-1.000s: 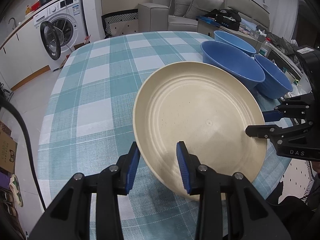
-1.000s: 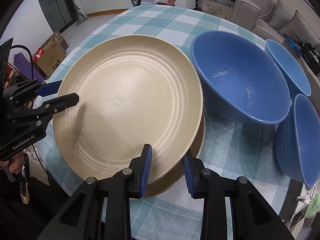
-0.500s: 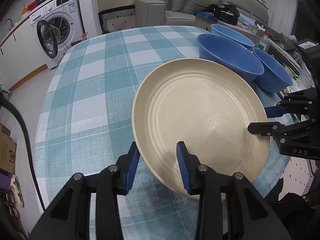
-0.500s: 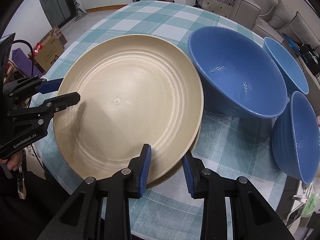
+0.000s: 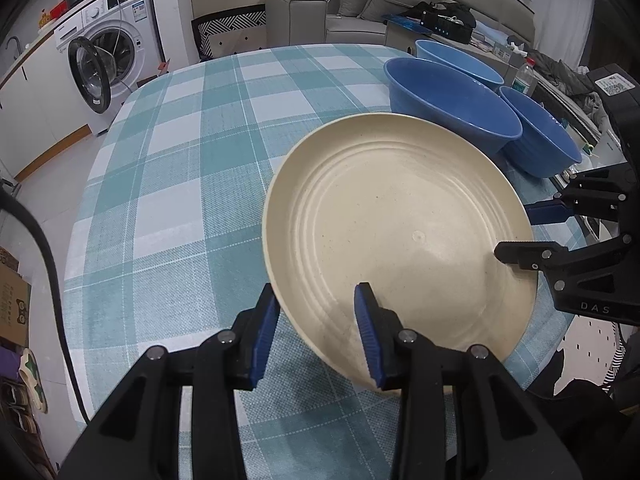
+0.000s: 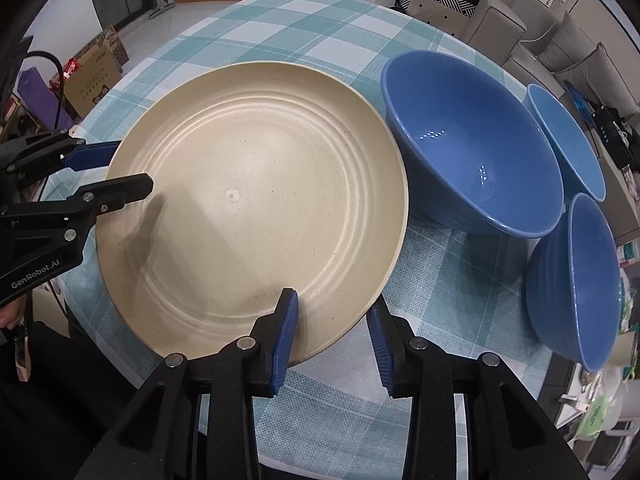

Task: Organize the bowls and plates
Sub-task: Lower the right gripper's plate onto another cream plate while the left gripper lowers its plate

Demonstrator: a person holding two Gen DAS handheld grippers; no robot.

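Note:
A large cream plate (image 5: 400,232) (image 6: 256,204) is held above the checked table between both grippers. My left gripper (image 5: 318,332) straddles its near-left rim, one finger under and one over. My right gripper (image 6: 332,336) straddles the opposite rim in the same way. It is not clear whether either jaw pinches the rim. Three blue bowls stand on the table beyond the plate: a big one (image 6: 472,160), one behind it (image 6: 568,140), and one at the table edge (image 6: 580,280). In the left wrist view the big bowl (image 5: 452,100) is at the upper right.
The round table with a teal checked cloth (image 5: 180,184) extends to the left of the plate. A washing machine (image 5: 108,56) and a grey sofa (image 5: 360,4) stand beyond it. Cardboard boxes (image 6: 96,76) sit on the floor.
The plate has risen a little and moved away from the bowls, with both grippers staying on its rim. The second plate edge seen under it earlier no longer shows.

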